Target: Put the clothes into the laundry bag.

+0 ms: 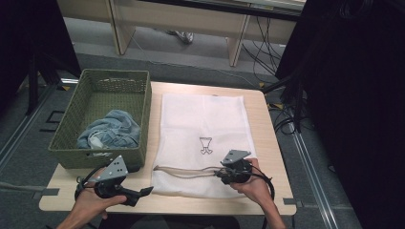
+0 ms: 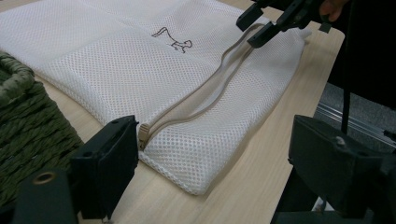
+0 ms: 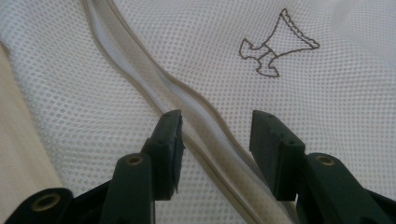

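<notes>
One white mesh laundry bag (image 1: 203,138) with a small brown embroidered figure (image 1: 206,145) lies flat on the pale wooden table (image 1: 267,143), filling its middle from the far edge almost to the near one. Along the bag's near end runs a beige zipper band (image 1: 188,170), slightly buckled and raised off the mesh. The right gripper (image 1: 224,175), held in the person's right hand (image 1: 255,186), sits low over the right end of that band; in the right gripper view the band (image 3: 205,130) passes between the two black jaws, which stand apart on either side of it, and neither pad presses the band, so the claw is released. In the left gripper view the same gripper (image 2: 261,25) shows at the far end of the zipper.

The left gripper (image 1: 145,191) rests near the table's front edge, just left of the bag's near corner, its jaws spread and holding nothing; the zipper's left end (image 2: 144,133) lies just beyond one jaw.

Left of the bag, touching its long edge, stands a green woven basket (image 1: 71,124) holding crumpled blue denim cloth (image 1: 112,129).
</notes>
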